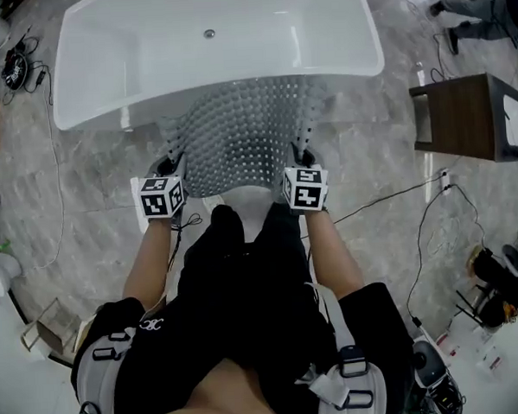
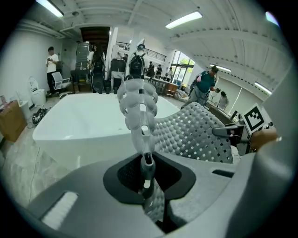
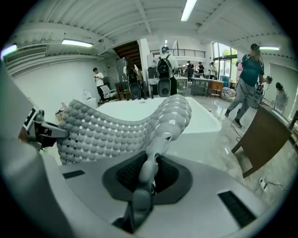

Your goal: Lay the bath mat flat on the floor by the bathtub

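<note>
A grey bath mat [image 1: 242,133] with a bubbled, perforated surface hangs between my two grippers, in front of the white bathtub [image 1: 112,45]. Its far part lies over the tub's near rim. My left gripper [image 1: 172,166] is shut on the mat's near left edge, and my right gripper [image 1: 301,156] is shut on the near right edge. In the left gripper view the mat's edge [image 2: 139,116] rises pinched between the jaws. The right gripper view shows the mat [image 3: 116,128] sagging leftward from the pinched edge [image 3: 158,148] toward the other gripper.
A dark wooden cabinet [image 1: 462,118] stands to the right on the marble floor [image 1: 93,184]. Cables [image 1: 415,202] trail across the floor at right, with equipment at lower right. A person [image 1: 478,8] stands at the far right. Several people stand beyond the tub in both gripper views.
</note>
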`<act>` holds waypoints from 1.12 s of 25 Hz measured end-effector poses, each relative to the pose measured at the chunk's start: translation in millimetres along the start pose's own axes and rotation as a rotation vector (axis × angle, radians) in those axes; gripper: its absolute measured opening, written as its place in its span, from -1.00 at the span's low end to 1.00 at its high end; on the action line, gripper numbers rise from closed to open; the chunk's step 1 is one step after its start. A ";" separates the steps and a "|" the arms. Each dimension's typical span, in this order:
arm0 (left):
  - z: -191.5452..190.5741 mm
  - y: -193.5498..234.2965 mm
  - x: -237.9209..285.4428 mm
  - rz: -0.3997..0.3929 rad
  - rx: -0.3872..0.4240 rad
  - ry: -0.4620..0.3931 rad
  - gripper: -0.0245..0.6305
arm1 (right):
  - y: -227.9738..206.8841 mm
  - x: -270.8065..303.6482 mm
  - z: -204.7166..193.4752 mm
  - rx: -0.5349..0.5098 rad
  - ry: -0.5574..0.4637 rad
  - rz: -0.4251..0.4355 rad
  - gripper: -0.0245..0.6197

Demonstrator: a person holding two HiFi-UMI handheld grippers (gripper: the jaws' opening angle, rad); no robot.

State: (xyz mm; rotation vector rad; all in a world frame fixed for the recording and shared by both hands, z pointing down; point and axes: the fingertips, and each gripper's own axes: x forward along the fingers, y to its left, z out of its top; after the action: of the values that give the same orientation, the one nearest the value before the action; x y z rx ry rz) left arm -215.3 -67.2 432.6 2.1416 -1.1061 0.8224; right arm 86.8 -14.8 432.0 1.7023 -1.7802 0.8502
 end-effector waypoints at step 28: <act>-355.0 144.8 426.3 0.095 -0.261 0.378 -0.73 | -74.7 435.3 -366.2 -0.007 0.307 0.108 -0.80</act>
State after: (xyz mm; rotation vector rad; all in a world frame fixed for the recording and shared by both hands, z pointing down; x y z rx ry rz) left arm -230.0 -86.4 1005.5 1.6467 -1.0539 1.0149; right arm 115.0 -30.3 1004.7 1.3941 -1.6718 1.0861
